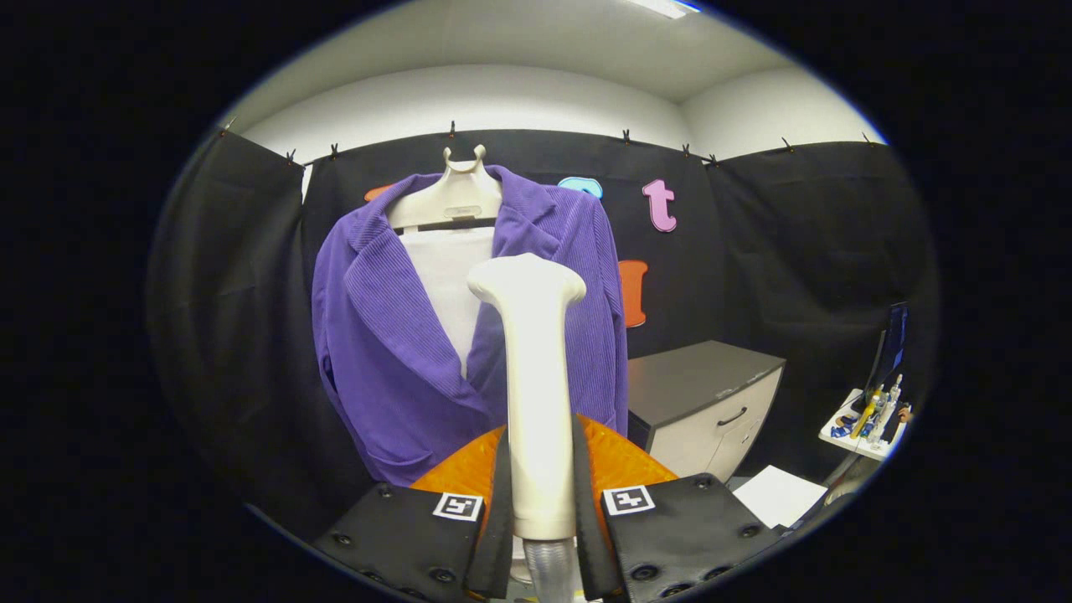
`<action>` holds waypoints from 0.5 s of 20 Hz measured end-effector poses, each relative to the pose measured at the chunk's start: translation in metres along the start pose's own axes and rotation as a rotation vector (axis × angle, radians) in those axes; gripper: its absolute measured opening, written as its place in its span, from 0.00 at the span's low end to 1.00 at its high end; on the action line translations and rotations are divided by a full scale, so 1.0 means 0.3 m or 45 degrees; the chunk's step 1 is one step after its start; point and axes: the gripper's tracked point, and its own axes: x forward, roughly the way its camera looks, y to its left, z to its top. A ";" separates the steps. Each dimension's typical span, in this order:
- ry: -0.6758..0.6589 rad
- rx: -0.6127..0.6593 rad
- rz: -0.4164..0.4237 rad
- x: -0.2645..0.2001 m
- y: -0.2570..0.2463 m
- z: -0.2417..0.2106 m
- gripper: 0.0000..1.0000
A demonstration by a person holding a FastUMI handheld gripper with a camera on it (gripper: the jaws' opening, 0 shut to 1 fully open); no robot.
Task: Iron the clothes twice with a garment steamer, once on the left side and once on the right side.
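Steamer [536,377]: smooth cream plastic, T-shaped head, pinched upright between both fingers [502,502]; beyond it, purple ribbed jacket [385,335] on hanger [448,201]

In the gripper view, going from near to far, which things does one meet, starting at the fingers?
gripper shut on the garment steamer handle → steamer head → purple jacket on its hanger → black booth wall.

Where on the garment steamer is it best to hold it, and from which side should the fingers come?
Grip the straight handle, as the hand-held gripper does now: one finger on each side, below the wide head. The garment steamer stands upright, so its slim shaft fits between the fingers, and the head stays free to face the purple jacket.
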 end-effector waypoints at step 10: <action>-0.067 -0.063 0.170 0.004 0.269 0.082 0.39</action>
